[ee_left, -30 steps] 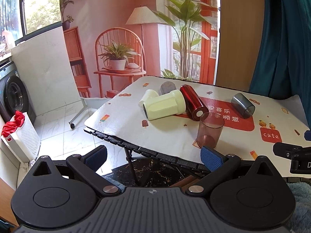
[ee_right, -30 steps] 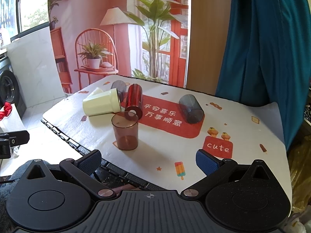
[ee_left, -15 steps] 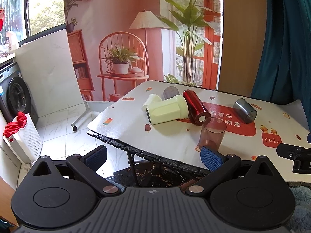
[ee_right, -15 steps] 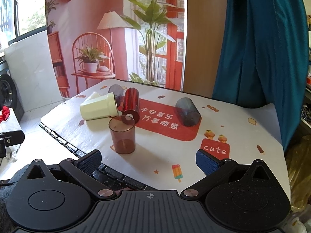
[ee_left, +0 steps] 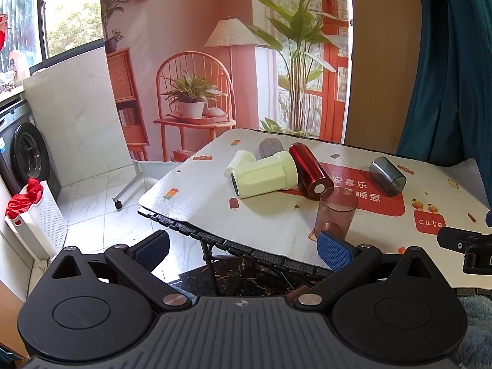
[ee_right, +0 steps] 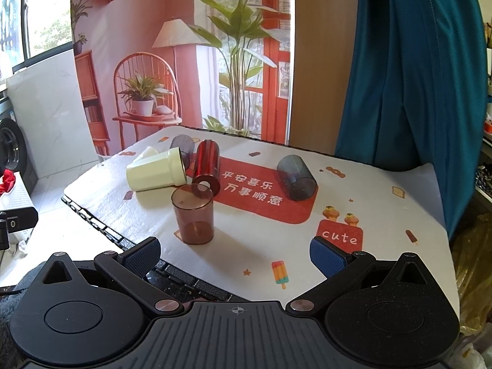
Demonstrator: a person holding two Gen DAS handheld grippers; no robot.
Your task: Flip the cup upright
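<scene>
Cups: six are seen on the counter (ee_right: 384,215), which is covered by a printed cloth.
Upright cup: a brown translucent cup (ee_right: 193,213) is stood mouth up near the front edge, on the left part of the cloth.
Red cup (ee_right: 206,166): it is laid on its side just behind the brown cup, its end turned toward the cameras.
Pale green cup (ee_right: 156,170): it is laid on its side, touching or nearly touching the red cup on the left.
Cream cup (ee_left: 240,161): it is laid behind the pale green cup and partly hidden by it.
Grey cups: one (ee_right: 296,176) is laid alone on the red panel, well apart to the right; another (ee_right: 183,146) is tucked behind the green and red cups.
Left tool (ee_left: 243,246): it is held back from the counter's front edge, spread wide, nothing gripped.
Right tool (ee_right: 235,253): it is held over the front edge, spread wide, nothing gripped.
Surroundings: a teal curtain (ee_right: 415,77) is hung to the right; a white laundry basket (ee_left: 37,218) is stood on the floor at left.
</scene>
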